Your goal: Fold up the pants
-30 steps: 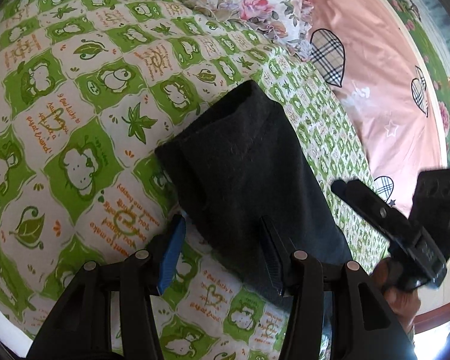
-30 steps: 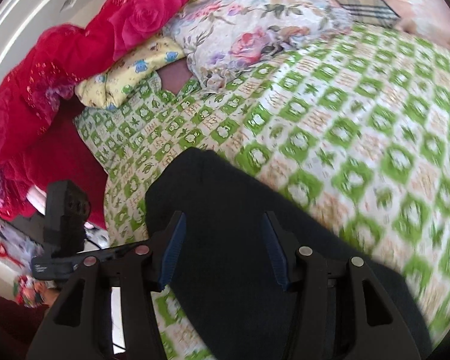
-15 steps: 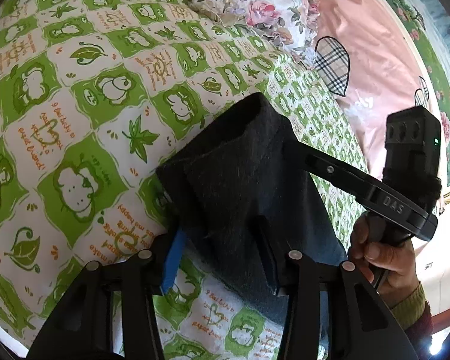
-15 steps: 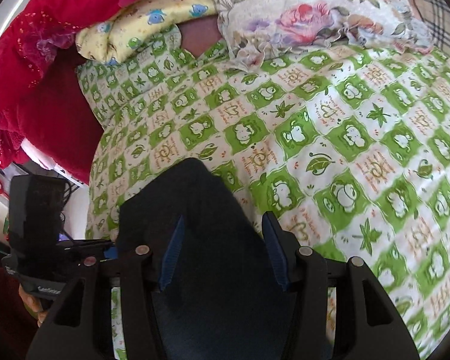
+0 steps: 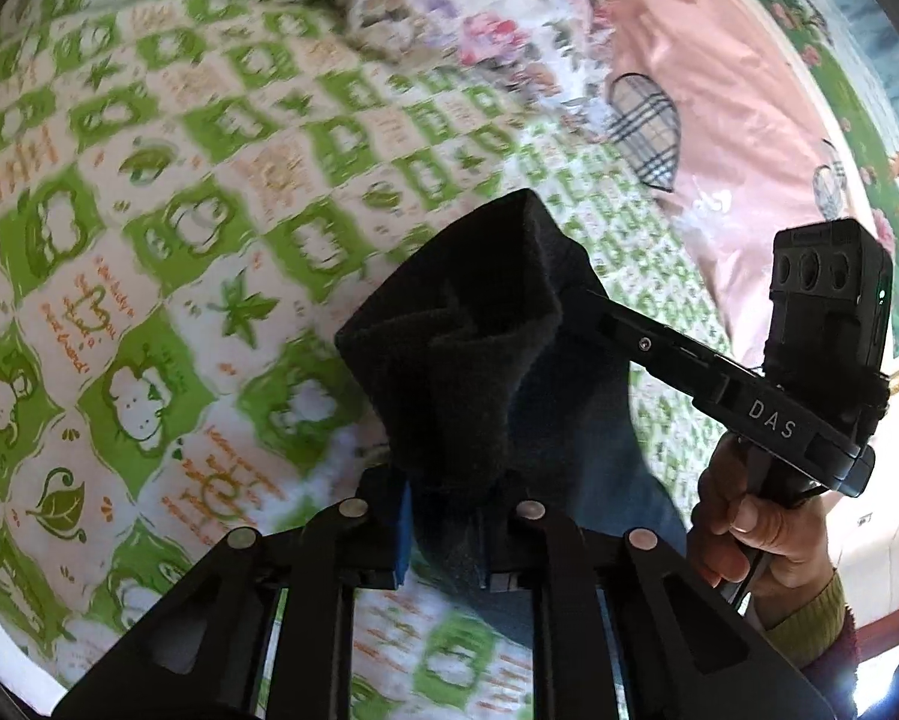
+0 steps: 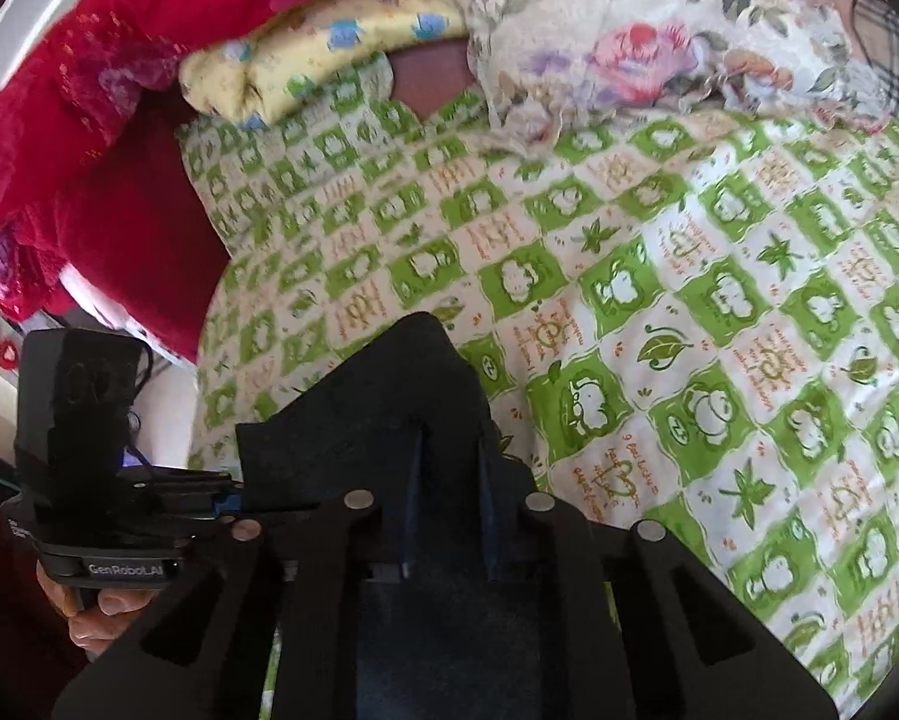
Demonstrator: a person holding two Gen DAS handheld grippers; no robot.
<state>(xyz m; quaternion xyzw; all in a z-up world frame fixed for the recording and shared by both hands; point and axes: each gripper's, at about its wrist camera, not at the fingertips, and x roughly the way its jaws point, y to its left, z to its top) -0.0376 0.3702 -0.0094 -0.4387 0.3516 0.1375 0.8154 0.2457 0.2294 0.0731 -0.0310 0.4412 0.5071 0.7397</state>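
1. A pair of dark pants (image 5: 479, 360) lies bunched on a bed covered by a green-and-white checked sheet (image 5: 149, 240).
2. The left gripper (image 5: 443, 516) is closing, its jaws pinching one corner of the pants' end.
3. The right gripper (image 6: 446, 480) is closing too, its jaws pinching the other corner.
4. Floral pillows (image 6: 629, 30) sit beyond.
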